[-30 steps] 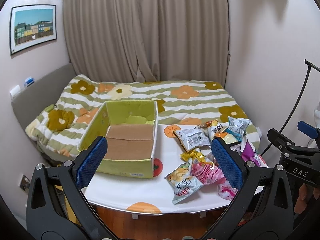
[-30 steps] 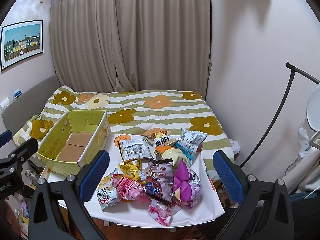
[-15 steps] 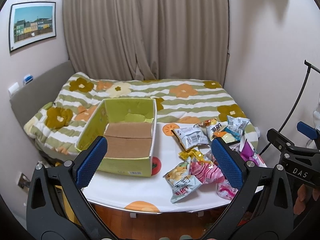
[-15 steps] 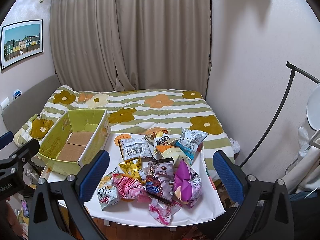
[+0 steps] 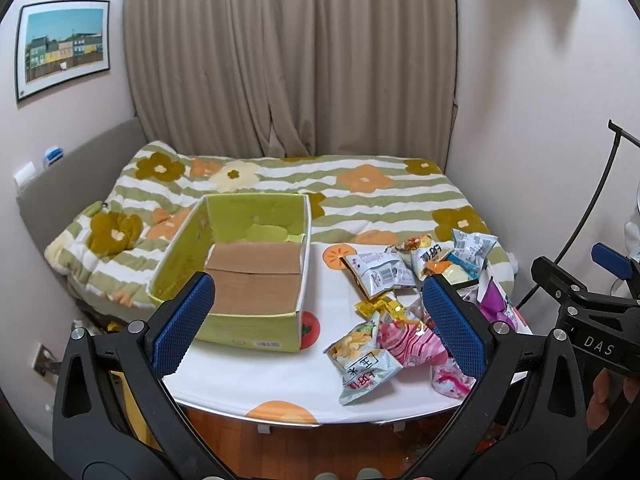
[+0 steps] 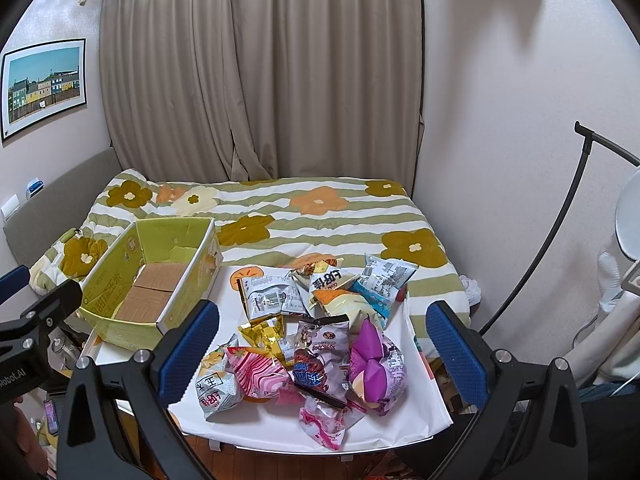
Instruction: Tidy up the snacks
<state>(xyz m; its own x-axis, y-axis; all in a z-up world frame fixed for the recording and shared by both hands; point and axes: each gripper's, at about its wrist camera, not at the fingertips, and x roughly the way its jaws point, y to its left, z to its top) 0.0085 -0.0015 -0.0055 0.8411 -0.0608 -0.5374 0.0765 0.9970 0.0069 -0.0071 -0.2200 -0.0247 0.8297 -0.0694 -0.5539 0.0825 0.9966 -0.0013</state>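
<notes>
A pile of several snack bags lies on the right half of a white table; in the right wrist view the pile sits straight ahead. An empty green cardboard box stands open on the table's left; it also shows in the right wrist view. My left gripper is open and empty, held above the table's near edge. My right gripper is open and empty, above the near side of the pile.
A bed with a flowered striped quilt lies behind the table, beige curtains behind it. A black stand pole curves up at the right. The other gripper's body shows at the right edge and left edge.
Both grippers have drifted slightly; the view shifts a little. Jaws stay open and nothing on the table has moved.
</notes>
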